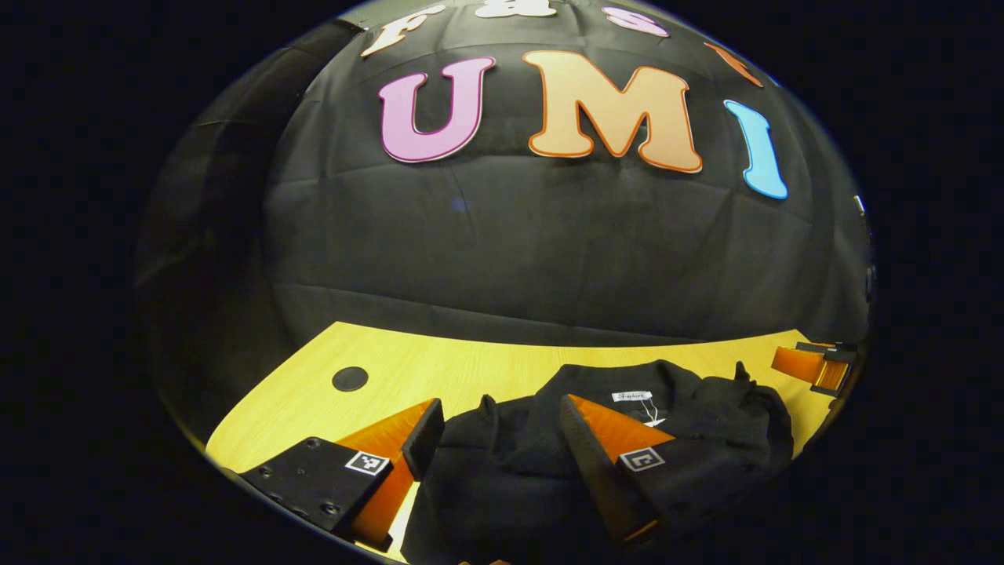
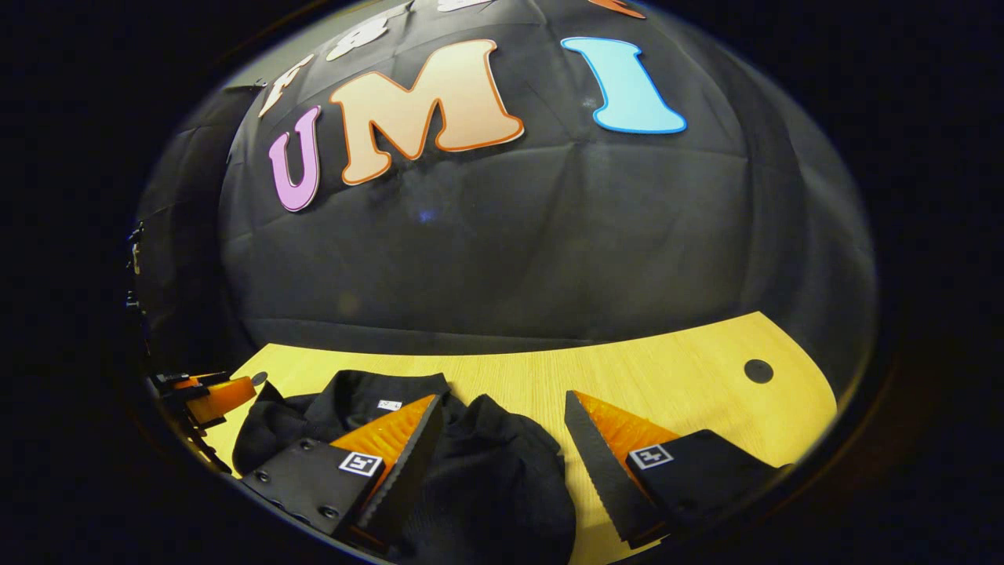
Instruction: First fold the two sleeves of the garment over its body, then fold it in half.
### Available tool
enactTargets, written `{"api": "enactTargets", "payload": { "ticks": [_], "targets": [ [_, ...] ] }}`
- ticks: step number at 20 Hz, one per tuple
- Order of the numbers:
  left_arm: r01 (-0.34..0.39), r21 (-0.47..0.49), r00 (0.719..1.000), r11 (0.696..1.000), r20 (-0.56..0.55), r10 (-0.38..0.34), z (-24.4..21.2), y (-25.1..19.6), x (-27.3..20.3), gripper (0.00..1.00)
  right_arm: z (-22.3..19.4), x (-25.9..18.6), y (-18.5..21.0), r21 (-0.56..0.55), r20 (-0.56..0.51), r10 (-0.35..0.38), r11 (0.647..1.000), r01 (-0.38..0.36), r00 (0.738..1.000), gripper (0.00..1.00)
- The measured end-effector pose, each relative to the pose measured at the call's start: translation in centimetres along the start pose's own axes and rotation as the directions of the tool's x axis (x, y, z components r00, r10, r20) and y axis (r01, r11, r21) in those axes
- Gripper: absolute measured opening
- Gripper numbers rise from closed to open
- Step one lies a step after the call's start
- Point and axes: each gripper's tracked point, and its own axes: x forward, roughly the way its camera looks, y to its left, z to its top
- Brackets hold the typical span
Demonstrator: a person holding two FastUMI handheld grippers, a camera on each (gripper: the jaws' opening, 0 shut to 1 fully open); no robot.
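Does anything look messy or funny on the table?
Yes. The black fabric garment lies bunched and rumpled on the yellow wooden table rather than flat, with puffy lumps at both sides and its white neck label showing. Both tools, left and right, hover open above it. Nothing looks spilled or broken.

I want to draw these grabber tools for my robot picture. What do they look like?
Each gripper has two wedge-shaped fingers tapering to a point, with toothed, ridged inner faces. The left gripper and the right gripper each have black blocks at the finger bases, dotted with small screws. Every finger base carries a little white square sticker with a black pattern. Both sit over a black garment on a yellow wooden table.
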Motion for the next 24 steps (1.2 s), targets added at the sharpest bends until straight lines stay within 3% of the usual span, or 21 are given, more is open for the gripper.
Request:
{"api": "enactTargets", "payload": {
  "ticks": [1, 7, 12, 13, 14, 17, 24],
  "targets": [
    [-0.002, -0.009, 1.000, 1.000, 0.006, 0.002, 0.3, 0.1, -0.4, 0.91, 0.2, -0.5, -0.1, -0.005, 0.002, -0.002, 1.000, 0.002, 1.000, 0.98],
    [0.007, -0.053, 0.999, 0.999, 0.035, -0.005, 3.0, 1.2, -5.0, 0.92, 1.0, -5.9, 0.5, -0.036, 0.052, 0.013, 0.999, -0.011, 0.999, 0.98],
    [0.011, -0.021, 0.998, 1.000, 0.070, -0.009, 3.6, 2.7, -10.5, 0.93, 0.5, -13.1, 1.8, -0.044, 0.113, 0.004, 0.999, 0.001, 0.994, 0.99],
    [0.014, -0.027, 0.997, 1.000, 0.071, -0.012, 3.5, 2.8, -11.8, 0.93, 0.6, -14.5, 2.1, -0.041, 0.137, 0.002, 0.999, 0.004, 0.991, 0.95],
    [0.018, -0.034, 0.997, 0.999, 0.072, -0.015, 3.3, 3.0, -13.1, 0.93, 0.4, -16.1, 2.6, -0.037, 0.153, 0.005, 0.999, 0.001, 0.988, 0.98],
    [0.021, -0.039, 0.995, 0.999, 0.100, -0.017, 3.1, 3.6, -16.9, 0.93, -1.3, -21.1, 3.5, -0.015, 0.168, 0.000, 1.000, 0.003, 0.986, 0.94],
    [0.058, -0.032, 0.991, 0.998, 0.126, -0.053, 1.2, 4.1, -27.7, 0.92, -6.1, -31.7, 4.5, 0.027, 0.191, -0.031, 0.999, 0.026, 0.981, 0.97]
  ]
}}
